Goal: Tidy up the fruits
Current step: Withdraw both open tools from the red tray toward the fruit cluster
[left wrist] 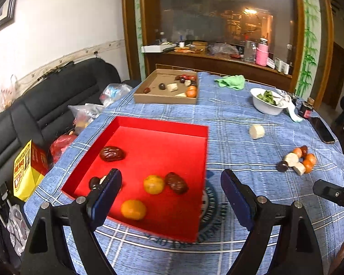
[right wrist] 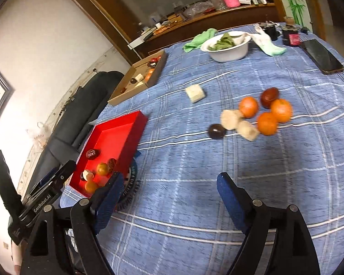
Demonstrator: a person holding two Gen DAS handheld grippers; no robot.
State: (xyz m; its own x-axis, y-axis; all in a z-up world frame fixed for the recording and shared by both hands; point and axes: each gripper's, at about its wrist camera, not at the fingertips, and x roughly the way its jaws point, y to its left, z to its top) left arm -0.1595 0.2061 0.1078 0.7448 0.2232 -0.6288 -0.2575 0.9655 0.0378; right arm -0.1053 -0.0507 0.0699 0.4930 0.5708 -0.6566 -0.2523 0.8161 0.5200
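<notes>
A red tray (left wrist: 162, 123) (right wrist: 126, 120) lies on the blue checked tablecloth and holds two oranges (left wrist: 153, 184), red dates (left wrist: 111, 153) and a dark fruit beside a pale chunk. My left gripper (left wrist: 172, 181) hovers over the tray's near right side, open and empty. My right gripper (right wrist: 169, 183) is open and empty above bare cloth. Ahead of it lies a loose cluster (right wrist: 252, 115) (left wrist: 297, 162): three oranges, a red date, two pale chunks and a dark round fruit (right wrist: 216, 131). A single pale chunk (right wrist: 195, 93) (left wrist: 256, 131) sits apart.
A cardboard tray (left wrist: 165, 98) (right wrist: 117, 98) with more fruit sits at the far side. A white bowl (left wrist: 267, 107) (right wrist: 227, 53) of greens, green cloth (left wrist: 231, 81), a phone (right wrist: 321, 56) and a dark jar (right wrist: 292, 36) crowd the far right. A black sofa (left wrist: 45, 105) with bags flanks the table's left.
</notes>
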